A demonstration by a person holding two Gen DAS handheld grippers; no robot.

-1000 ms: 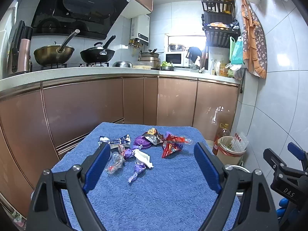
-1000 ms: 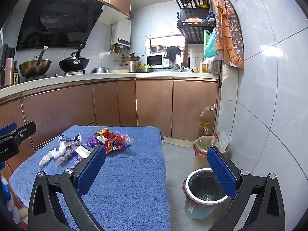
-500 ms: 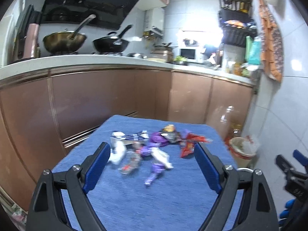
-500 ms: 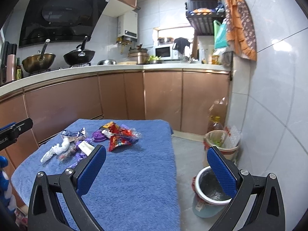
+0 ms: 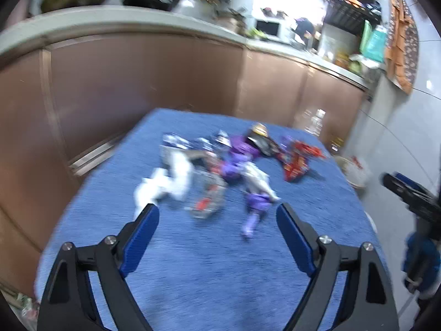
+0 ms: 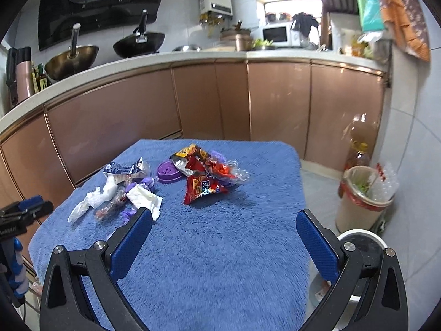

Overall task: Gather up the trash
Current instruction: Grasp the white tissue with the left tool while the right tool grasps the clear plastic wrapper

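Observation:
A pile of trash lies on the blue towel-covered table (image 6: 220,262): a red snack packet (image 6: 202,186), a purple lid (image 6: 168,171), crumpled white tissue (image 6: 96,197), a white wrapper (image 6: 144,197) and a blue-silver wrapper (image 6: 125,168). My left gripper (image 5: 217,212) hovers just short of the pile, its jaws closing with nothing pressed between them. A clear wrapper (image 5: 208,200) and a purple wrapper (image 5: 256,204) lie just past its tips. The left wrist view is blurred. My right gripper (image 6: 223,215) is open over bare towel, nearer than the red packet.
A white-rimmed bin (image 6: 361,237) stands on the floor right of the table, partly behind my right finger. Beyond it are a beige bin with a red liner (image 6: 363,193) and an oil bottle (image 6: 358,149). Brown cabinets (image 6: 209,102) run behind the table.
Both grippers have moved forward and down toward the trash pile, which now looks larger and closer. The left jaws stand slightly narrower than before.

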